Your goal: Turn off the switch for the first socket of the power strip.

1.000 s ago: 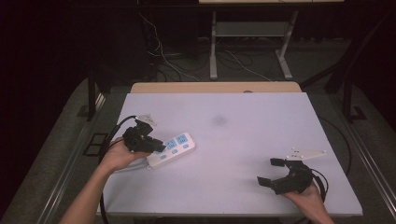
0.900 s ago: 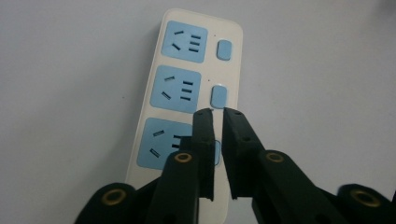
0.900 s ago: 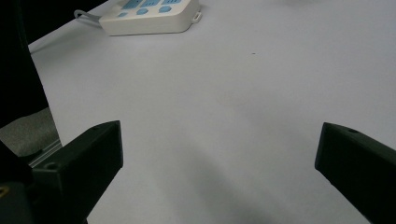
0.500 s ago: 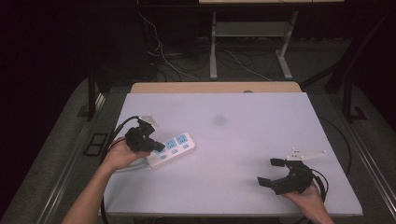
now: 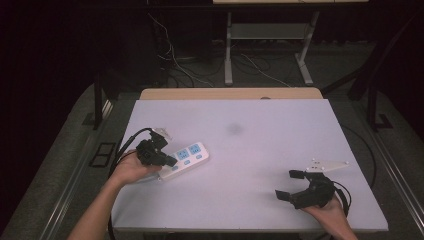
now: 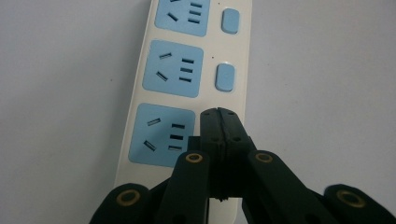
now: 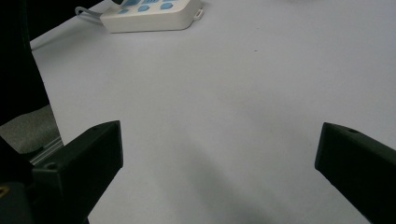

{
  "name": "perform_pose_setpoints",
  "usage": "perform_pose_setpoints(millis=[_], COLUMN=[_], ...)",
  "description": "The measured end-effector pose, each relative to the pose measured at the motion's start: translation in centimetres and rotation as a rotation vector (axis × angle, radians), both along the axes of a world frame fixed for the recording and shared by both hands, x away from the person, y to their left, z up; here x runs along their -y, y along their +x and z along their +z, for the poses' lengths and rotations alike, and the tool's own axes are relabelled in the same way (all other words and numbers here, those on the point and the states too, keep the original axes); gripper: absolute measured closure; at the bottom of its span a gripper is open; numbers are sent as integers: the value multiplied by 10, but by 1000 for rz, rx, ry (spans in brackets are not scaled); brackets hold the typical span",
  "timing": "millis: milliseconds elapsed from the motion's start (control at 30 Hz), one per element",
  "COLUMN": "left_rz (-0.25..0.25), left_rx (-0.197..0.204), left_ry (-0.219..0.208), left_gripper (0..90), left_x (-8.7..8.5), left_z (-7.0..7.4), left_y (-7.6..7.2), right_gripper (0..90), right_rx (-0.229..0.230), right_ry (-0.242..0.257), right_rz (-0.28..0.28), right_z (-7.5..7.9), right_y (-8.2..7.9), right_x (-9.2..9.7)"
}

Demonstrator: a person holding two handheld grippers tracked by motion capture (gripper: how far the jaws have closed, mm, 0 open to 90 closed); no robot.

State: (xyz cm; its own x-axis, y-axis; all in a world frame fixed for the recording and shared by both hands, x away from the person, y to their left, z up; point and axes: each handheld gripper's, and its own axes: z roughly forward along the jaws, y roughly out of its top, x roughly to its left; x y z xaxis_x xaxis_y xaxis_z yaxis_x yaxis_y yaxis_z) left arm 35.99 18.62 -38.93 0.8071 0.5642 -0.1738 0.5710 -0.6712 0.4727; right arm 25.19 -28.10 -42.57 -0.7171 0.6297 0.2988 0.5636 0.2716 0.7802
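A white power strip (image 5: 184, 159) lies flat on the left part of the white table (image 5: 250, 150), slanted so that its far end points up and to the right in the high view. It has blue socket faces, and a small blue switch (image 6: 224, 77) sits beside each one. In the left gripper view three sockets run in a row up the strip, and the nearest socket (image 6: 162, 135) sits just left of the jaw tips.

The left gripper (image 5: 169, 161) is at the near left end of the strip, held in the person's left hand (image 5: 131, 167). Its two black jaws are pressed together with nothing between them. In the left gripper view (image 6: 219, 121) the closed tips are over the strip's switch side, right beside the nearest socket; whether they press on the plastic or hang just above it cannot be told. A black cable (image 5: 126, 145) loops from the gripper over the table's left edge.

The right gripper (image 5: 291, 185) is well apart from the strip, near the table's front right corner, held in the right hand (image 5: 330, 210). Its jaws stand wide apart and empty. In the right gripper view they frame bare table, with the strip (image 7: 154, 14) far off at the top. A grey three-cornered plate (image 5: 327, 164) sits on top of this gripper.
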Motion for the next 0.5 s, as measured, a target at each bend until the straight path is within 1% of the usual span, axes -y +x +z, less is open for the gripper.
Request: perform_pose_setpoints(millis=[333,400,500], left_rz=[-19,-30,-29], left_rx=[-11,-13,-12], left_ry=[10,22,21], left_gripper=[891,892,891], left_x=[4,6,7], left_z=[-3,-5,-7], left_y=[-1,-1,-2], right_gripper=[7,7,7], right_rx=[-1,-3,-2], right_ry=[-1,0,0], right_rz=[9,9,9], right_z=[0,0,0], right_y=[0,0,0], right_x=[0,0,0])
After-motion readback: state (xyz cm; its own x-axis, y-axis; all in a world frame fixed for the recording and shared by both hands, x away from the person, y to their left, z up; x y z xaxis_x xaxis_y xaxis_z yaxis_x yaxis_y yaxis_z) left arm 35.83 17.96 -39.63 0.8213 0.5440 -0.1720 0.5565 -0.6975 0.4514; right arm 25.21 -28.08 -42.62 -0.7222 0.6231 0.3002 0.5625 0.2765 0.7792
